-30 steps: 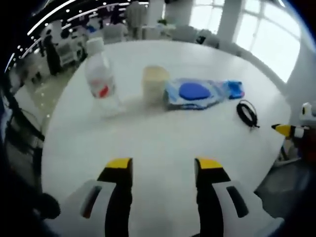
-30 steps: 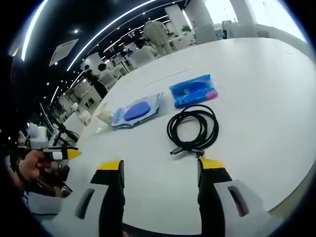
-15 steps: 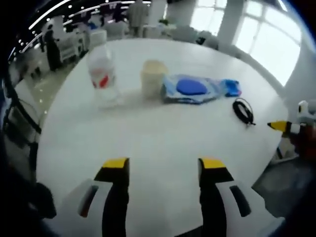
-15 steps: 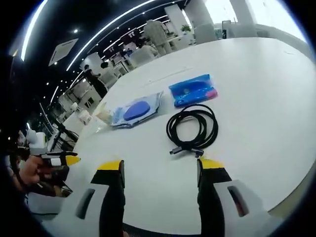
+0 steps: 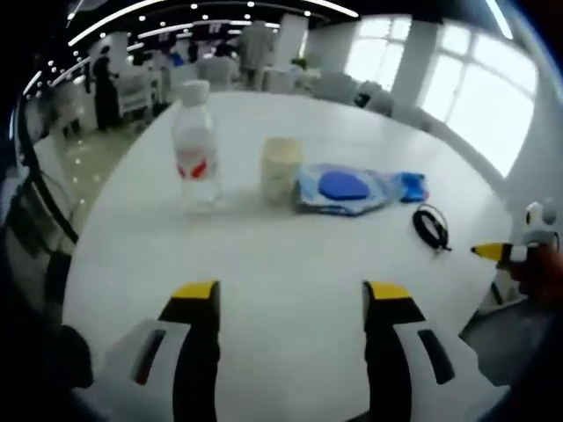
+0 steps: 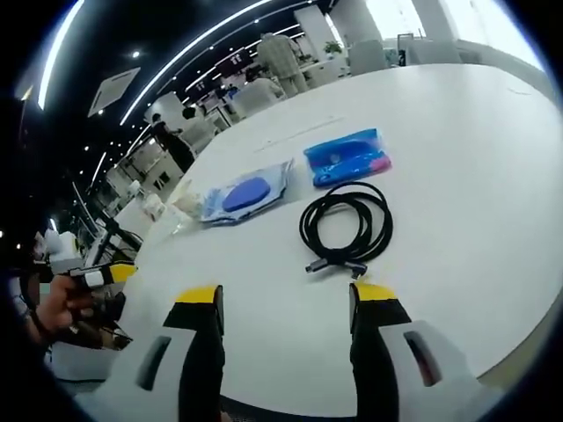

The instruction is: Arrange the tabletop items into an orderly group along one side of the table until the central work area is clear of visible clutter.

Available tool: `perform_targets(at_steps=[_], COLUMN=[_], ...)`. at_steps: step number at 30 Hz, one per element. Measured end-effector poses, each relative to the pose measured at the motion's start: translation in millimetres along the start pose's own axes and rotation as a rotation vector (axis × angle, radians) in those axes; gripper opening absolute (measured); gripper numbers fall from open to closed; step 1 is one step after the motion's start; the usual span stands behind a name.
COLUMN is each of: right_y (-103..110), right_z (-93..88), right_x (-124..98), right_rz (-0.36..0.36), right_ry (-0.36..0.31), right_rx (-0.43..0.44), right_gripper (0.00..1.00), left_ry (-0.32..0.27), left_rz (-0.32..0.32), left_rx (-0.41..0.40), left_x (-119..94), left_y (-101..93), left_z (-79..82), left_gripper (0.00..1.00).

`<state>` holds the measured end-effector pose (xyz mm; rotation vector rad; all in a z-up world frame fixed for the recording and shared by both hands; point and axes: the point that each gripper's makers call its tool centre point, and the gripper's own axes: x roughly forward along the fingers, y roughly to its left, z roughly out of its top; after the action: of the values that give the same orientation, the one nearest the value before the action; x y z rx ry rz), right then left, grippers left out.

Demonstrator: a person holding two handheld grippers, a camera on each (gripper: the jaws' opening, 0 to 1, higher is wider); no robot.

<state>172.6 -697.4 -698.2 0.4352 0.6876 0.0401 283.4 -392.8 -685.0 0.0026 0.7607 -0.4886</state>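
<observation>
Left gripper view has the left gripper [image 5: 292, 303] over the white worktop [image 5: 264, 255], jaws wide and empty. At twelve o'clock stand a water bottle [image 5: 194, 149] and a pale cup [image 5: 281, 170], a blue pouch [image 5: 347, 187] beside them. Right gripper view: right gripper [image 6: 287, 303], jaws wide, empty; coiled black cable [image 6: 346, 227] just ahead, small blue packet [image 6: 347, 157] beyond it.

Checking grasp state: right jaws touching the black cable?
Apart. The right gripper view shows bare table between the open right gripper and the black cable.
</observation>
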Motion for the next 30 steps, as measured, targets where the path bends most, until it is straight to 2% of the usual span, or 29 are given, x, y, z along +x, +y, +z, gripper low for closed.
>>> perform_targets(at_steps=[4,10,12,13,17,19,20,25,28,30], right_y=[0,3,4,5,8,8,8,9,9,7], right_z=[0.1,-3.2,-4.3,-5.5,-7.8,-7.9,-7.5,-8.5,-8.7,-8.5], right_x=[0,1,2,2,3,3,3,4,4,3], right_rz=[0.000,0.005,0.006,0.007,0.017,0.020,0.020,0.027,0.028,0.021], right_ry=[0.001,0.017,0.021,0.027,0.037,0.038,0.036,0.040,0.040,0.038], right_rx=[0.001,-0.016,-0.019,-0.027,-0.048,-0.043,-0.040,-0.041,-0.037,-0.031], right_gripper=[0.57,0.56,0.56,0.56,0.56,0.56,0.56,0.56,0.56,0.56], left_ry=[-0.014,-0.070,-0.110,-0.155,-0.257,-0.271,-0.299,-0.307,-0.307,-0.282], left_rz=[0.024,0.071,0.077,0.088,0.110,0.129,0.138,0.134,0.137,0.148], left_rx=[0.002,0.019,0.023,0.053,0.081,0.095,0.108,0.129,0.135,0.161], left_x=[2,8,6,5,4,3,4,18,29,36], left_y=[9.1,30.9,34.6,38.6,49.0,55.5,59.4,68.1,72.2,74.2], left_z=[7.7,41.5,58.4,74.7,116.9,129.5,141.3,167.7,178.4,179.2], left_gripper=[0.64,0.64,0.61,0.61,0.56,0.54,0.54,0.53,0.49,0.42])
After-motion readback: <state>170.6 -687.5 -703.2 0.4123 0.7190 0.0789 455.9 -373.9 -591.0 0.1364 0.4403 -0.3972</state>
